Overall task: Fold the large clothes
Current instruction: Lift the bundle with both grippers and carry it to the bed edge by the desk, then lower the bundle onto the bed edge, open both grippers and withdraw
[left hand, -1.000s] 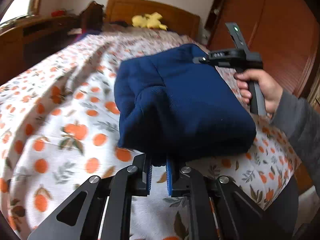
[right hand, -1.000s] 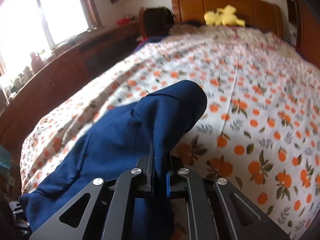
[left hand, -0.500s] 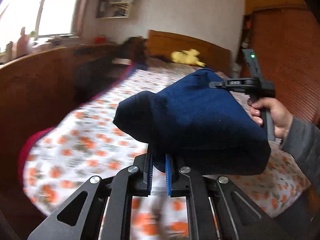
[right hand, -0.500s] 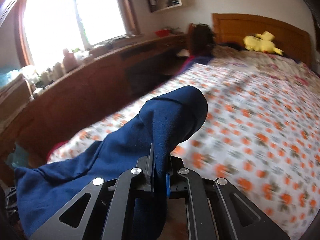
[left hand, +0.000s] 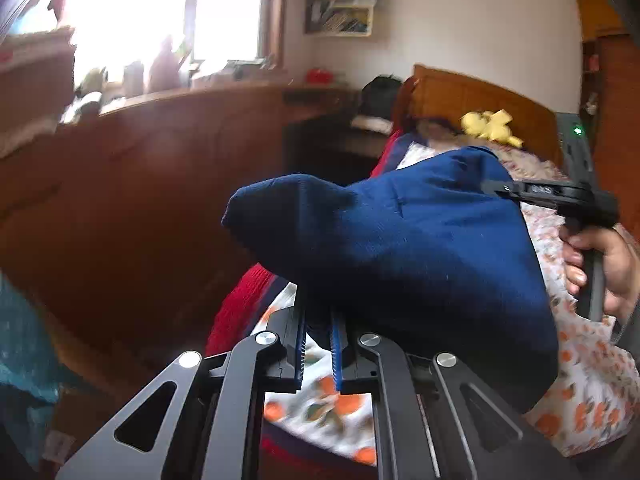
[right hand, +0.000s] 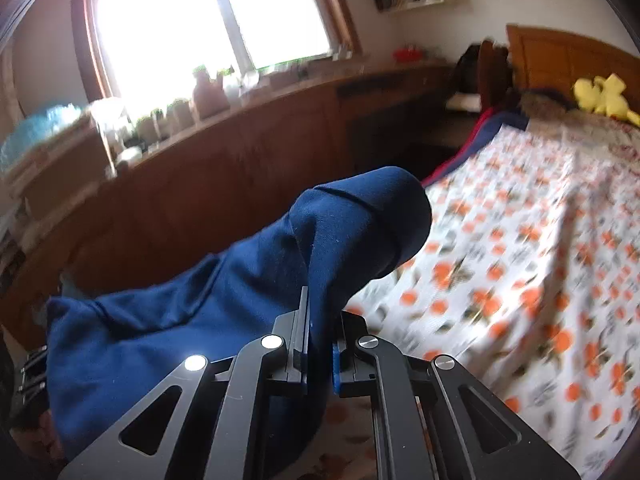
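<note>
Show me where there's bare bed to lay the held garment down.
The orange-print bedspread lies bare between the navy garment and the yellow plush toy by the headboard. The window ledge beyond the left edge is crowded.

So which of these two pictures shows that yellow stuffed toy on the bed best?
The right wrist view: the yellow stuffed toy lies in the open by the wooden headboard, with nothing covering it. In the left wrist view the same toy looks smaller, with the lifted blue garment just below it.
</note>
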{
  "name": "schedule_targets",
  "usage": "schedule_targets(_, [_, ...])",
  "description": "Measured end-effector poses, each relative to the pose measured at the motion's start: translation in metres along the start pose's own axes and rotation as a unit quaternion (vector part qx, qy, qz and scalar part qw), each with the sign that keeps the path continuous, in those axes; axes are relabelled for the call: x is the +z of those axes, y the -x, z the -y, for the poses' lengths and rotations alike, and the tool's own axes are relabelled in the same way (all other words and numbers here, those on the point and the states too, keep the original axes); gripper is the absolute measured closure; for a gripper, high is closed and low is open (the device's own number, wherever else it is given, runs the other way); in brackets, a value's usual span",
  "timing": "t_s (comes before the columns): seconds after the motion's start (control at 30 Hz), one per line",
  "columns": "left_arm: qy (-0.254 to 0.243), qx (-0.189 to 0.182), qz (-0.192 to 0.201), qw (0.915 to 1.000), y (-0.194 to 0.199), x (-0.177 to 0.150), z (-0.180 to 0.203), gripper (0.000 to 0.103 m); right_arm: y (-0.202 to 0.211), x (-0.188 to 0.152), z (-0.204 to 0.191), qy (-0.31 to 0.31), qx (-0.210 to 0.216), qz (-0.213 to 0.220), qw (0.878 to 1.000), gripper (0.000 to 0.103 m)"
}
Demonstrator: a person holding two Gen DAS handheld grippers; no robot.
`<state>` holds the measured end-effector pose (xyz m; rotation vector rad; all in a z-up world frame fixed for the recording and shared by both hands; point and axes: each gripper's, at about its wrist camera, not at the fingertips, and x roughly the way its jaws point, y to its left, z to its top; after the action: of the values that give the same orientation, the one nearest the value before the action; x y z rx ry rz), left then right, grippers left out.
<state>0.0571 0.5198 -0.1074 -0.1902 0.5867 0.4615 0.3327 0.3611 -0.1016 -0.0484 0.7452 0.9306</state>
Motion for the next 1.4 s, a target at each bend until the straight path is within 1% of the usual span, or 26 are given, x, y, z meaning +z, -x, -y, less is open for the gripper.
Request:
schedule_targets(0.07, [0.009, 0.004, -0.028, 0.9996, -0.015, -0.013, -0.014, 0.092, -0.022, -0.017, -0.004, 0.015, -0.014, -0.038, 0.999, 0.096])
schedule_targets(0.1, [0.013, 0.005, -0.044, 0.9989, -0.022, -0.022, -0.019, 0.092, -0.030, -0.025, -0.006, 0.026, -0.025, -0.055, 0.998, 0.094])
schedule_targets(0.13, [0.014, 0.012, -0.050, 0.9986, -0.026, -0.029, -0.022, 0.091, -0.036, -0.032, -0.006, 0.038, -0.043, -0.063, 0.996, 0.092])
schedule_targets(0.17, [0.020, 0.013, -0.050, 0.9985, -0.026, -0.034, -0.026, 0.090, -0.037, -0.036, -0.005, 0.044, -0.054, -0.062, 0.996, 0.090])
schedule_targets(0.2, [0.026, 0.012, -0.049, 0.9984, -0.026, -0.034, -0.030, 0.090, -0.036, -0.039, -0.003, 0.043, -0.055, -0.062, 0.996, 0.087])
schedule_targets(0.23, [0.033, 0.013, -0.050, 0.9981, -0.025, -0.035, -0.034, 0.088, -0.033, -0.041, 0.001, 0.041, -0.057, -0.066, 0.995, 0.082])
schedule_targets(0.27, [0.036, 0.016, -0.050, 0.9980, -0.024, -0.035, -0.037, 0.085, -0.031, -0.043, 0.004, 0.040, -0.060, -0.069, 0.995, 0.079])
schedule_targets(0.3, [0.039, 0.027, -0.049, 0.9977, -0.020, -0.036, -0.039, 0.082, -0.027, -0.044, 0.006, 0.043, -0.064, -0.072, 0.994, 0.078])
schedule_targets(0.33, [0.039, 0.043, -0.048, 0.9972, -0.016, -0.038, -0.041, 0.082, -0.018, -0.045, 0.007, 0.051, -0.070, -0.072, 0.994, 0.077])
schedule_targets(0.37, [0.038, 0.051, -0.046, 0.9969, -0.011, -0.039, -0.043, 0.082, -0.012, -0.044, 0.008, 0.055, -0.071, -0.068, 0.994, 0.076])
schedule_targets(0.5, [0.035, 0.059, -0.043, 0.9967, 0.008, -0.042, -0.042, 0.082, 0.038, -0.045, 0.004, 0.071, -0.063, -0.046, 0.994, 0.076])
schedule_targets(0.63, [0.028, 0.057, -0.031, 0.9975, 0.035, -0.043, -0.023, 0.081, 0.103, -0.050, 0.005, 0.080, -0.055, -0.020, 0.995, 0.076])
schedule_targets(0.73, [0.025, 0.053, -0.024, 0.9980, 0.052, -0.041, -0.003, 0.064, 0.147, -0.056, 0.005, 0.084, -0.058, -0.002, 0.995, 0.076])
schedule_targets(0.8, [0.023, 0.048, -0.021, 0.9984, 0.061, -0.041, 0.011, 0.061, 0.182, -0.062, 0.008, 0.080, -0.057, 0.012, 0.995, 0.074])
schedule_targets(0.83, [0.022, 0.042, -0.020, 0.9987, 0.065, -0.041, 0.021, 0.054, 0.202, -0.066, 0.011, 0.075, -0.056, 0.019, 0.995, 0.074])
schedule_targets(0.87, [0.020, 0.040, -0.018, 0.9989, 0.069, -0.041, 0.031, 0.041, 0.214, -0.066, 0.012, 0.074, -0.060, 0.023, 0.995, 0.074])
schedule_targets(0.9, [0.017, 0.038, -0.014, 0.9990, 0.073, -0.042, 0.039, 0.035, 0.226, -0.068, 0.013, 0.075, -0.065, 0.027, 0.995, 0.073])
schedule_targets(0.97, [0.008, 0.028, -0.004, 0.9996, 0.084, -0.042, 0.062, 0.015, 0.258, -0.075, 0.017, 0.079, -0.076, 0.038, 0.993, 0.073])
schedule_targets(1.0, [0.004, 0.024, -0.005, 0.9997, 0.085, -0.040, 0.072, 0.012, 0.271, -0.079, 0.018, 0.080, -0.083, 0.044, 0.992, 0.071])
schedule_targets(1.07, [-0.009, 0.011, -0.006, 0.9999, 0.091, -0.039, 0.097, 0.004, 0.301, -0.087, 0.023, 0.082, -0.099, 0.056, 0.990, 0.065])
schedule_targets(1.13, [-0.022, -0.001, 0.001, 0.9998, 0.097, -0.038, 0.119, 0.002, 0.329, -0.096, 0.029, 0.081, -0.116, 0.071, 0.987, 0.048])
schedule_targets(1.2, [-0.031, -0.011, 0.004, 0.9994, 0.103, -0.036, 0.142, 0.002, 0.352, -0.104, 0.036, 0.077, -0.128, 0.082, 0.985, 0.042])
schedule_targets(1.23, [-0.035, -0.022, 0.005, 0.9991, 0.106, -0.035, 0.156, 0.002, 0.366, -0.110, 0.039, 0.075, -0.136, 0.088, 0.984, 0.038])
schedule_targets(1.27, [-0.039, -0.033, 0.006, 0.9987, 0.108, -0.034, 0.171, 0.002, 0.373, -0.114, 0.042, 0.073, -0.142, 0.090, 0.983, 0.035])
schedule_targets(1.33, [-0.049, -0.050, 0.009, 0.9975, 0.110, -0.031, 0.195, 0.002, 0.393, -0.126, 0.050, 0.066, -0.160, 0.096, 0.980, 0.026])
schedule_targets(1.4, [-0.063, -0.067, 0.017, 0.9956, 0.116, -0.030, 0.224, 0.002, 0.407, -0.137, 0.056, 0.060, -0.170, 0.100, 0.978, 0.022])
